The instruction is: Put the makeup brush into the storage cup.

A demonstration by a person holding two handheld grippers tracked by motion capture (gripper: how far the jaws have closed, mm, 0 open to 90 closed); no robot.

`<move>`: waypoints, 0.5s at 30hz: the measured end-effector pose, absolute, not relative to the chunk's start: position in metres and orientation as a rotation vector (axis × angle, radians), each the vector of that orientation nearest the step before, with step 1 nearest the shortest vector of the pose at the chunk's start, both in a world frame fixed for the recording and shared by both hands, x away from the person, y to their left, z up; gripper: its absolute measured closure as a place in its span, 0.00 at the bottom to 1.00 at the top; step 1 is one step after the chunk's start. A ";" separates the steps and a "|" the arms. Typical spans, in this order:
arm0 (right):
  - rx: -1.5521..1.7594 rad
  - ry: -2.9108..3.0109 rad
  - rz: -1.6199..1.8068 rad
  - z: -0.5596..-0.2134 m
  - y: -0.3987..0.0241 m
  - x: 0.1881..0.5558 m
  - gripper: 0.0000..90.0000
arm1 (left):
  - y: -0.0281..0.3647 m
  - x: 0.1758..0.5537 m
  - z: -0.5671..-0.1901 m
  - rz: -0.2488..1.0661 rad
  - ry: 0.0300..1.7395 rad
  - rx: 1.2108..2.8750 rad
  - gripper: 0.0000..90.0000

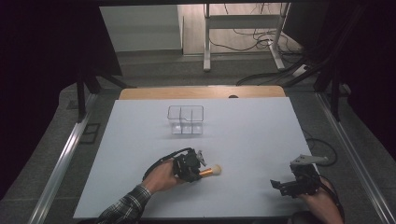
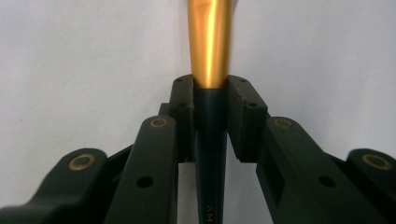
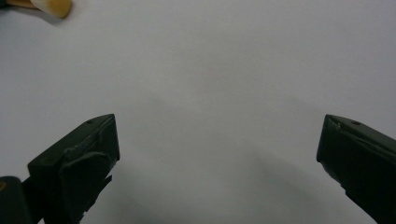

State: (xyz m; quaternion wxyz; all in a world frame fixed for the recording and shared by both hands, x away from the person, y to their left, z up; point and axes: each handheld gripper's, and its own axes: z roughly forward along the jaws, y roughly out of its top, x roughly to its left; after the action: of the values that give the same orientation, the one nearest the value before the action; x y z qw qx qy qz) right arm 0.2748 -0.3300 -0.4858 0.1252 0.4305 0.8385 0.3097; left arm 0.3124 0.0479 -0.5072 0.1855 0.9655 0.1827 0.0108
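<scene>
On the near side of the clear divided organizer (image 1: 186,120), well apart from it, the makeup brush (image 1: 210,171) lies on the white counter (image 1: 252,140). The left claw (image 1: 200,169) is pressed together on it: in the left gripper view the two black pads pinch the dark handle (image 2: 210,121) just below the gold ferrule (image 2: 210,42), and the brush points straight away from the claw. In the high view the pale bristle head points away from the left hand (image 1: 161,177), and it is nearer to the organizer than the handle is. I cannot tell if the brush is already lifted or if it touches the counter.

The right claw (image 1: 280,185) is also on the near side of the organizer, farther from it than the brush, close to the near edge of the counter. Its jaws are spread wide with nothing between them; in the right gripper view the bristle tip (image 3: 53,6) shows far at the upper corner.

As I judge it, the work is to bring the brush into the organizer, which has several compartments and looks empty. The grasp seems done. What is left is the larger part: to lift the brush, to carry it to the organizer, to stand or drop it in one compartment, and to release it.
</scene>
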 end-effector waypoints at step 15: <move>1.255 2.445 0.897 -0.486 -0.330 0.275 0.00 | 0.058 0.315 -0.497 0.041 0.555 2.653 0.82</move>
State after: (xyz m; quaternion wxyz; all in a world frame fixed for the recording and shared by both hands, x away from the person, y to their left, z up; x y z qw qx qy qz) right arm 0.2750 -0.3301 -0.4860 0.1250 0.4306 0.8391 0.3079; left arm 0.3153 0.0583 -0.4970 0.2138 0.9561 0.2000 0.0148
